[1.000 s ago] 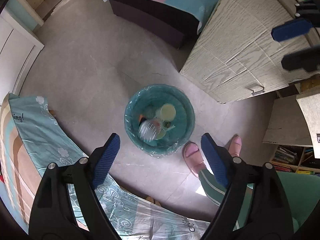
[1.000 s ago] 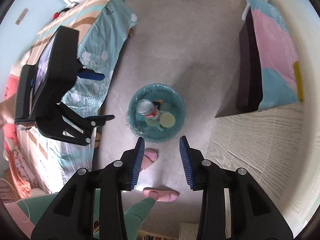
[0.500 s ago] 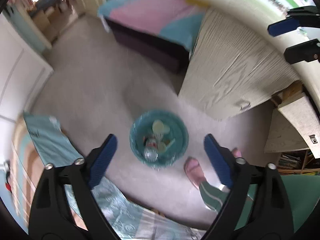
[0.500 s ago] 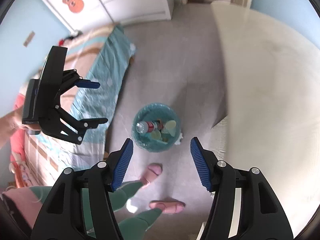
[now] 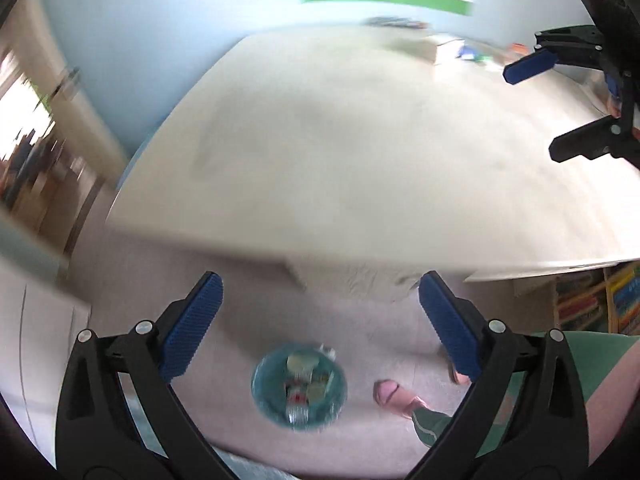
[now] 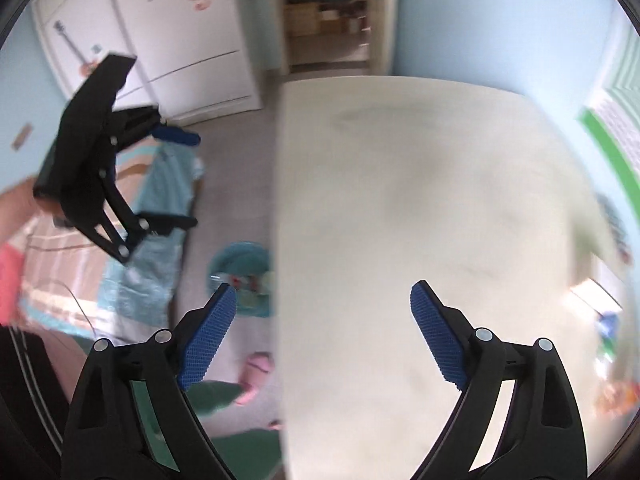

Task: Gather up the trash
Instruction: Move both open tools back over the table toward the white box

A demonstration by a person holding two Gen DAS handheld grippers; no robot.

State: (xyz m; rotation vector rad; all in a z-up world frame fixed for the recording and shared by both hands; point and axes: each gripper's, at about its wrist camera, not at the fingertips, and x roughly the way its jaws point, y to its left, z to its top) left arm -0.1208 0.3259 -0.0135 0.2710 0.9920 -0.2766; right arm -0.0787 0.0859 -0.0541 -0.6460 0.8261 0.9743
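floor (image 5: 224,364) | teal bin (image 5: 299,387): bottle, possibly cups inside | both jaws apart

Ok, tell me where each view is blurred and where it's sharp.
Left wrist view: the left gripper is sharp, while the table, the bin and the doorway at left are motion-smeared. Right wrist view: the right gripper is sharp, but the table and bin are blurred, and fisheye bending curves the walls.
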